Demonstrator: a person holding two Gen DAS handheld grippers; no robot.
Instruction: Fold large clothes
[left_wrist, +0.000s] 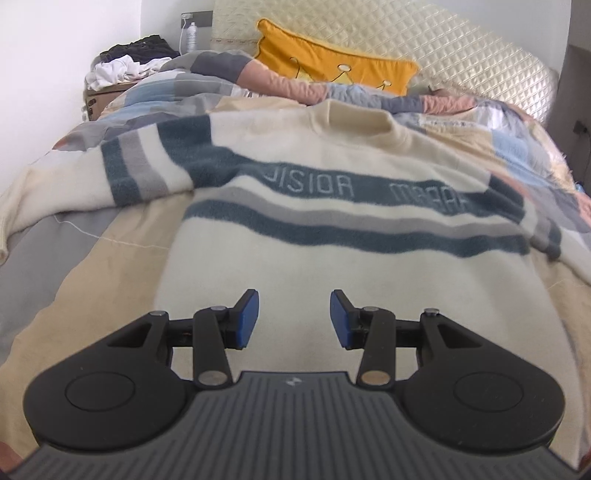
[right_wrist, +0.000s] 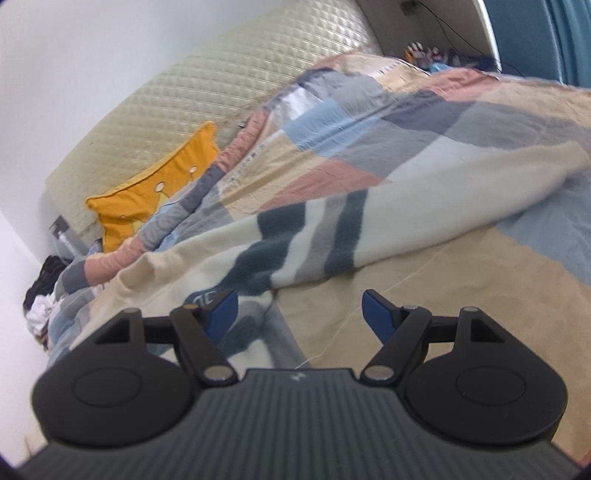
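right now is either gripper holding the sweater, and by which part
Nothing is held. The left gripper and right gripper are both open above the sweater.

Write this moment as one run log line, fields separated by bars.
sweater: spread flat on bed, unfolded | left gripper: open, empty, over hem | right gripper: open, empty, near sleeve

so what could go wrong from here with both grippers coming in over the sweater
1. The sweater lies on a loose patchwork quilt; the open left gripper might pinch quilt with the hem.
2. The open right gripper straddles the sweater's edge, so it may catch only one layer.
3. The spread sleeve could drag and bunch.
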